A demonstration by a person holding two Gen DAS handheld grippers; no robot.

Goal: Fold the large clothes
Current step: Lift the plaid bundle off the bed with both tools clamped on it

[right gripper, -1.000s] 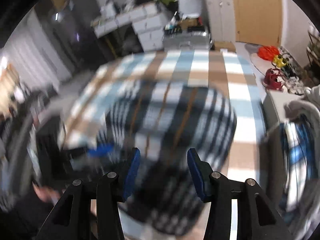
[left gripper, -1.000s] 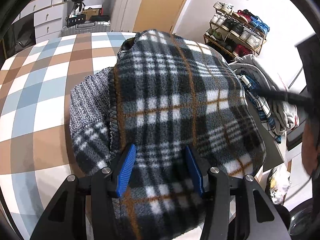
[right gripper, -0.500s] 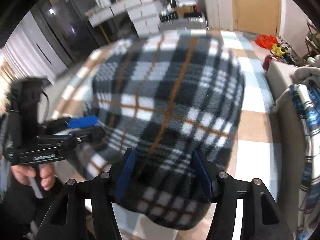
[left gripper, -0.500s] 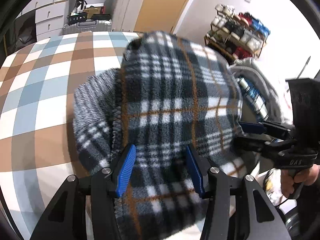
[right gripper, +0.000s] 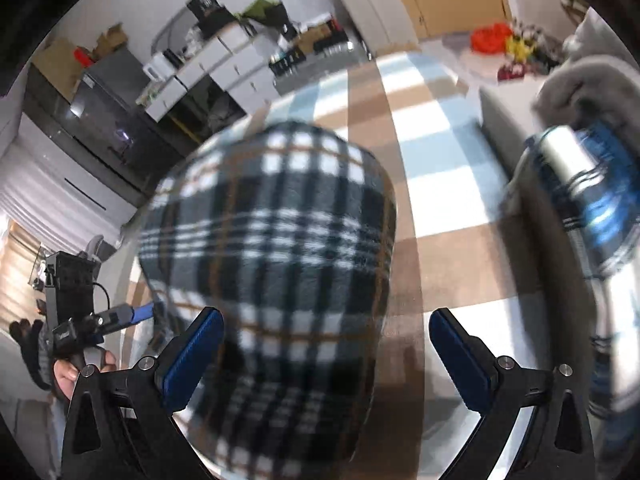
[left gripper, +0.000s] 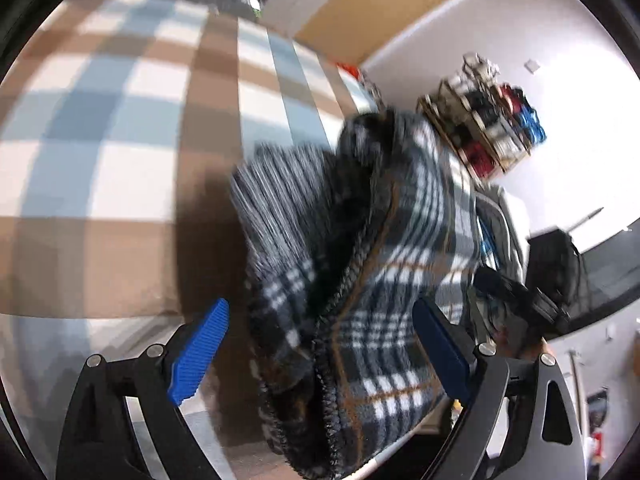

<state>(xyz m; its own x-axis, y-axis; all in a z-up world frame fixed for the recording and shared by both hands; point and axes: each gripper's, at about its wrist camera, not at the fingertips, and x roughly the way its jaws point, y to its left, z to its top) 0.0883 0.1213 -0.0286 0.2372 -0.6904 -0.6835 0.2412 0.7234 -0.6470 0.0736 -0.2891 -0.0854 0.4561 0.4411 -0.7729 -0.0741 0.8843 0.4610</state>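
Between the spread pads of both claws, left claw [left gripper: 320, 354] and right claw [right gripper: 326, 354], just opened wide, lies the plaid fleece [right gripper: 276, 240], ungripped; both should withdraw clear before re-gripping 1 edge.

- A checked cloth [left gripper: 120, 128] in brown, blue and white covers the surface;
- a folded plaid fleece garment [right gripper: 276, 240] lies on it, near one edge.

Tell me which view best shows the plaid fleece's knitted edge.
Left wrist: the plaid fleece shows its knitted edge running down the fold. The right wrist view shows only the fleece's plaid face, blurred, no edge.
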